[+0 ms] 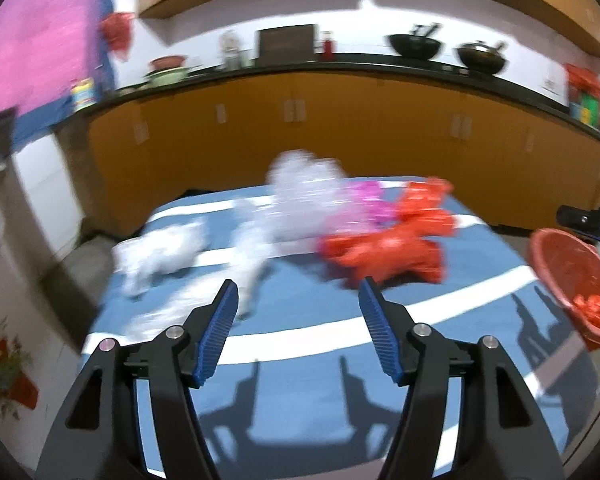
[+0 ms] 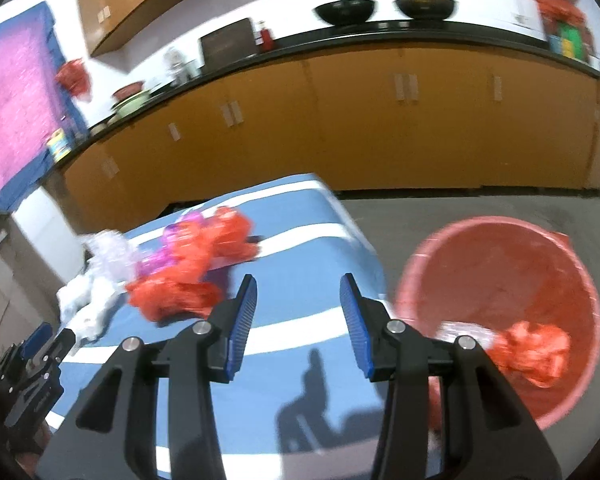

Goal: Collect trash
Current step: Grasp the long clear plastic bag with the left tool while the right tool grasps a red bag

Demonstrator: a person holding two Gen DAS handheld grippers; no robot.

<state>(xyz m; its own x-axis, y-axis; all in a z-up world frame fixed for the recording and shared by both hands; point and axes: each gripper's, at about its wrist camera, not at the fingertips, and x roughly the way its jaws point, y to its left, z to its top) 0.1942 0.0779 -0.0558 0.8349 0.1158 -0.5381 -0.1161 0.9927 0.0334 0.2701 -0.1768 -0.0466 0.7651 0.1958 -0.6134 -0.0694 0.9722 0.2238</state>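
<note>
Kitchen — woks, counter, cabinets

Orange cabinets, grey floor

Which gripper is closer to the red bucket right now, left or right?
Right. The right gripper is open at the table's edge, just beside the red bucket. The left gripper is open farther along the table, facing the plastic bags, with the bucket off to its right.
</note>
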